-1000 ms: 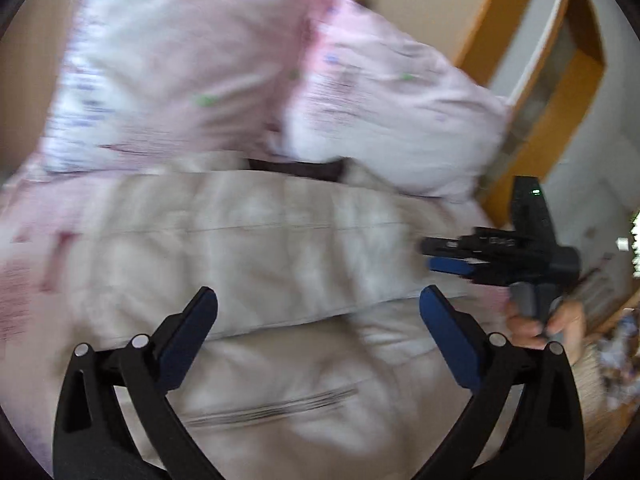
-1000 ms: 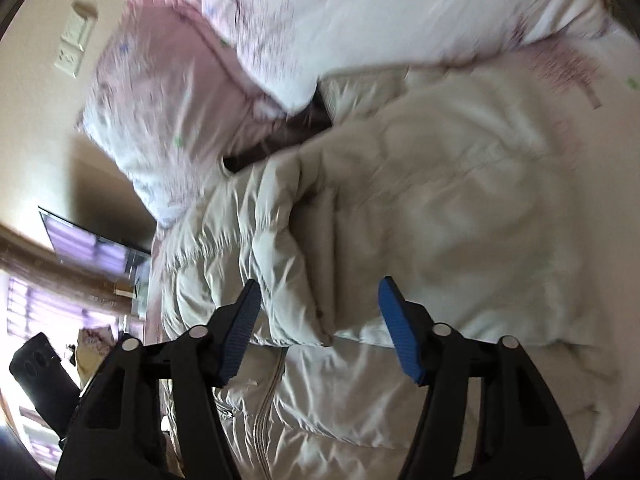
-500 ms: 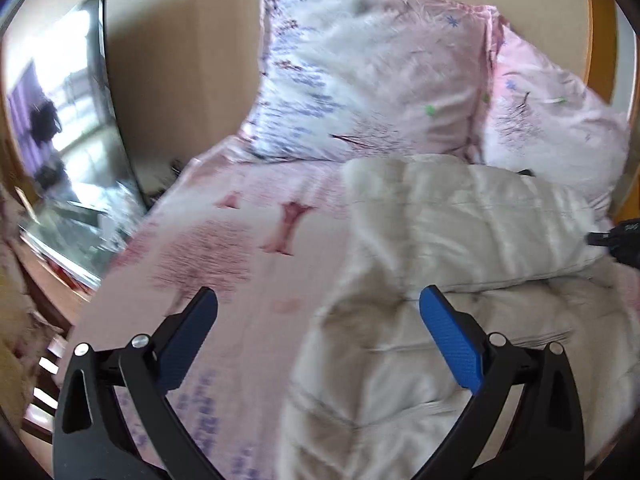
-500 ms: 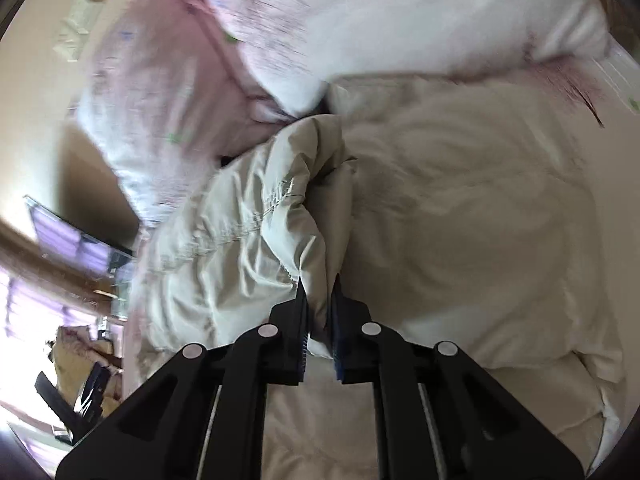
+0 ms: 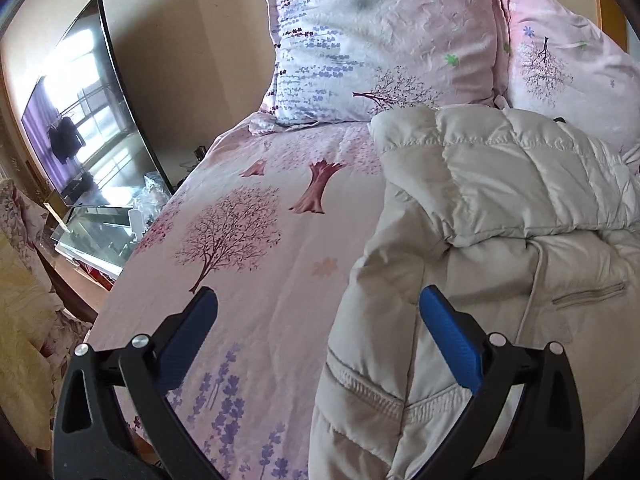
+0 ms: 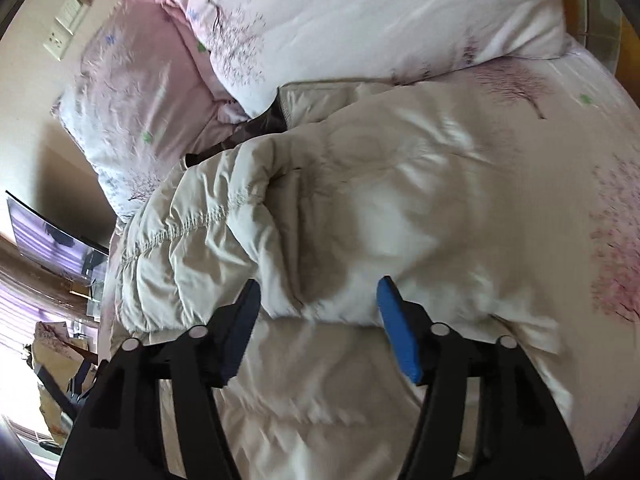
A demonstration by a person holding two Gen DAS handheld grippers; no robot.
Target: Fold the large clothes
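Observation:
A cream quilted puffer jacket (image 5: 500, 208) lies on the pink tree-print bed sheet (image 5: 256, 248), with a sleeve folded across its body. It fills the right wrist view (image 6: 360, 208). My left gripper (image 5: 316, 320) is open and empty, hovering at the jacket's left edge over the sheet. My right gripper (image 6: 316, 312) is open and empty, just above the folded sleeve's lower edge.
Two floral pillows (image 5: 384, 36) lean against the wall at the head of the bed, also seen in the right wrist view (image 6: 360, 20). A television (image 5: 80, 120) and a glass stand (image 5: 96, 232) are left of the bed. A wall socket (image 6: 66, 24) is above the pillows.
My right gripper was shut on the jacket sleeve half a second ago and has now opened, leaving the sleeve lying across the body. My left gripper swung left to the jacket's edge.

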